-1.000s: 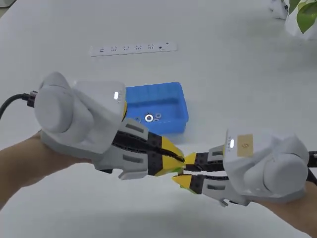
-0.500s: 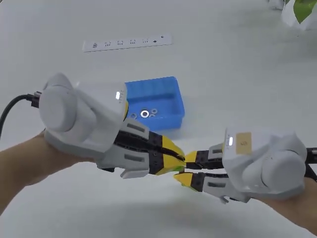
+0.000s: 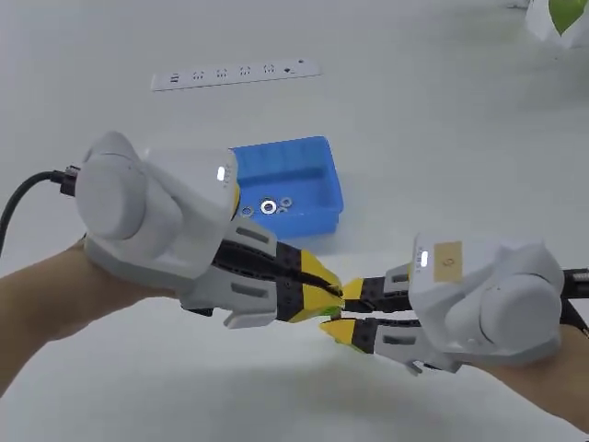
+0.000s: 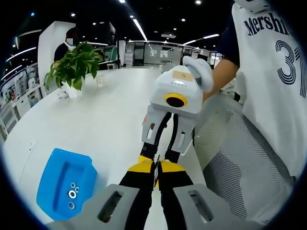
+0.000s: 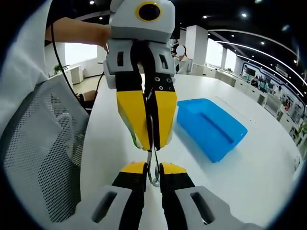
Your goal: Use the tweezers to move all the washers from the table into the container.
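- The tweezers (image 5: 152,160) are found between the two claws, above the bench (image 3: 442,138); the left claw (image 3: 327,295) is closed on them.
- The right claw (image 3: 339,330) is nearly closed around their rear end; whether it grips cannot be told.
- Washers (image 3: 269,207) are seen inside the blue container (image 3: 317,175).
- One claw should be opened only when the other grip is sure.

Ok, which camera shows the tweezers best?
The right gripper view: the tweezers show as a thin metal strip clamped between yellow jaws. The left gripper view gives just a sliver; in the head view the jaws hide them.
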The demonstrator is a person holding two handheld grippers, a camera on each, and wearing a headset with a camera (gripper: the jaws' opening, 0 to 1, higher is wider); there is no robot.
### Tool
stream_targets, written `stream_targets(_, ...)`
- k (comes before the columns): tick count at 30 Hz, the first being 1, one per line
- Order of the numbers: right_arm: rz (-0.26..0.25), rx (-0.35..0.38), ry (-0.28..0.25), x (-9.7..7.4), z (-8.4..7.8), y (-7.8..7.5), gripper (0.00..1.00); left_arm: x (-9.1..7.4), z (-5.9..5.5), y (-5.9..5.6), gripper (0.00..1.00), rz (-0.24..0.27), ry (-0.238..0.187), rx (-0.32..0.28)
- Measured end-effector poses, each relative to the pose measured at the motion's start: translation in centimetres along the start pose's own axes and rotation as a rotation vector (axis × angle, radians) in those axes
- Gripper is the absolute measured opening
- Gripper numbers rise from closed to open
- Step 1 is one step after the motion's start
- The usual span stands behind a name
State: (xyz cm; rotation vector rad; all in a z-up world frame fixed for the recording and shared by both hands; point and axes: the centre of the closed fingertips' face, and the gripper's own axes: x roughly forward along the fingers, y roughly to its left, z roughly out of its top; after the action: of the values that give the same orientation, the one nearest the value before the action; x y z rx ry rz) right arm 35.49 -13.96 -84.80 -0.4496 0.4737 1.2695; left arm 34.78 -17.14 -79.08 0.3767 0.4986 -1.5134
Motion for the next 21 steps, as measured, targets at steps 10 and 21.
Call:
stream_targets(10, 0.000, 0.012, -0.007, -0.08, -0.06, -0.07, 0.11, 0.17, 0.14, 0.05, 0.07, -0.006, -0.008, -0.008)
stream_targets(21, -0.001, 0.027, -0.006, 0.00, -0.02, -0.10, 0.10, 0.03, 0.02, 0.19, 0.07, -0.008, -0.010, -0.023)
